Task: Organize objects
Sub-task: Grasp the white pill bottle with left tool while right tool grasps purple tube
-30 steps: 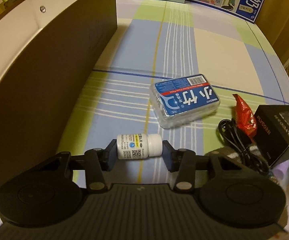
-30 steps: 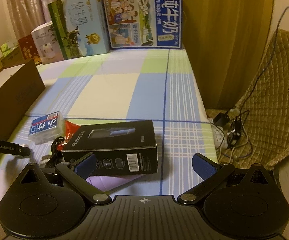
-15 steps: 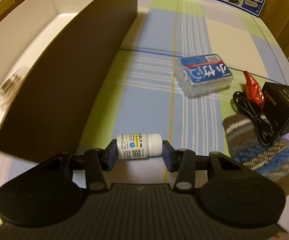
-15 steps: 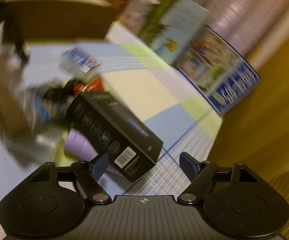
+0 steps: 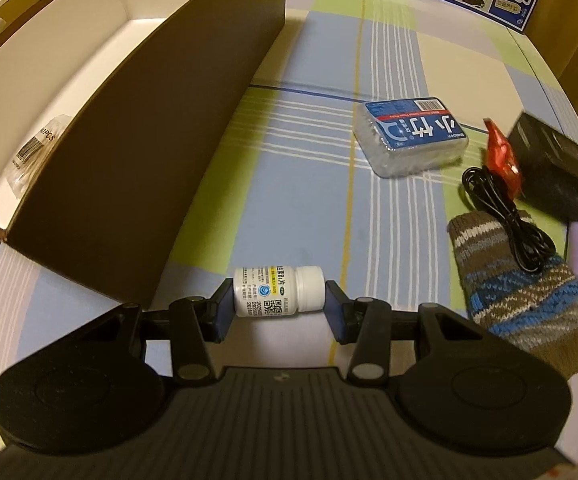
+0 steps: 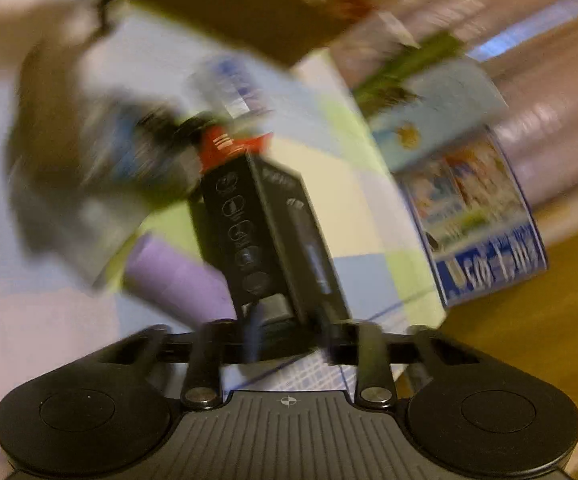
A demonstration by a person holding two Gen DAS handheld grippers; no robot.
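Note:
A small white pill bottle [image 5: 277, 296] lies crosswise between the pads of my left gripper [image 5: 279, 306], which is shut on it just above the checked cloth, beside the near corner of the brown storage box [image 5: 161, 140]. In the blurred right wrist view my right gripper [image 6: 291, 330] is rolled over, its jaws closed in on the near end of the black carton [image 6: 265, 232], pads against its sides. That carton [image 5: 557, 172] shows at the right edge of the left wrist view.
A blue floss pack [image 5: 413, 136], red packet [image 5: 501, 152], black cable [image 5: 509, 216], striped knitted piece [image 5: 521, 292] and purple tube [image 6: 173, 276] lie on the cloth. A plastic bag [image 5: 33, 148] sits inside the box. Milk cartons [image 6: 469, 216] stand at the back.
My right gripper rolled over, dropped and went from wide open to closed on the black carton's end. My left gripper carried the bottle along beside the brown box, still gripping it.

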